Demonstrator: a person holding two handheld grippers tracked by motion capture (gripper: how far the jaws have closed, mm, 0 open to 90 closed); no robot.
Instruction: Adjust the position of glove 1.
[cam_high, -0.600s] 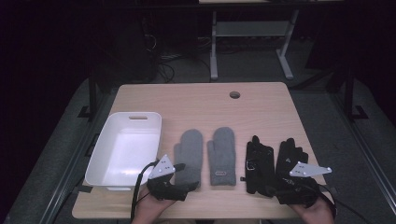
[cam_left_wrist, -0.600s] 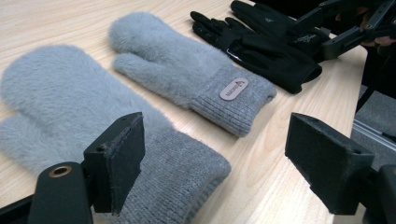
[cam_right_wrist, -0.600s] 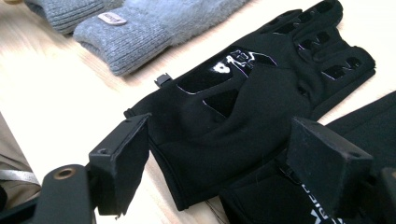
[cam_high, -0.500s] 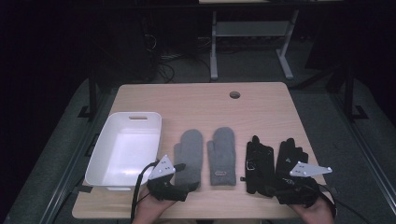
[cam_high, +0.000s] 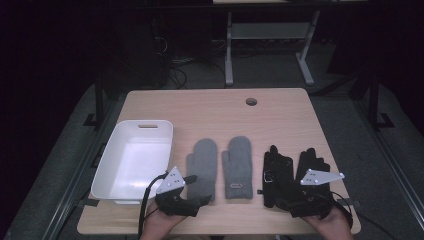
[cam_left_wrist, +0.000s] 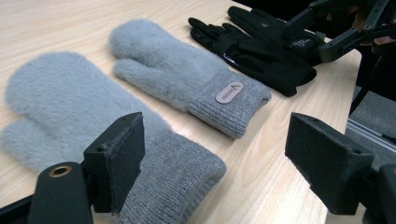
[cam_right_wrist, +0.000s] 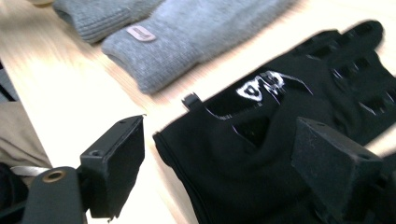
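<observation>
Both hands barely shifted since a moment ago; nothing lifted yet. My left gripper (cam_left_wrist: 215, 163) sits jaws wide, empty, at the cuff of the left grey mitten (cam_left_wrist: 93, 135), just right of the white bin (cam_high: 132, 160). My right gripper (cam_right_wrist: 219, 163), also wide and empty, hovers over the black glove (cam_right_wrist: 280, 135), farthest from the bin. I judge a grasp comes next.
</observation>
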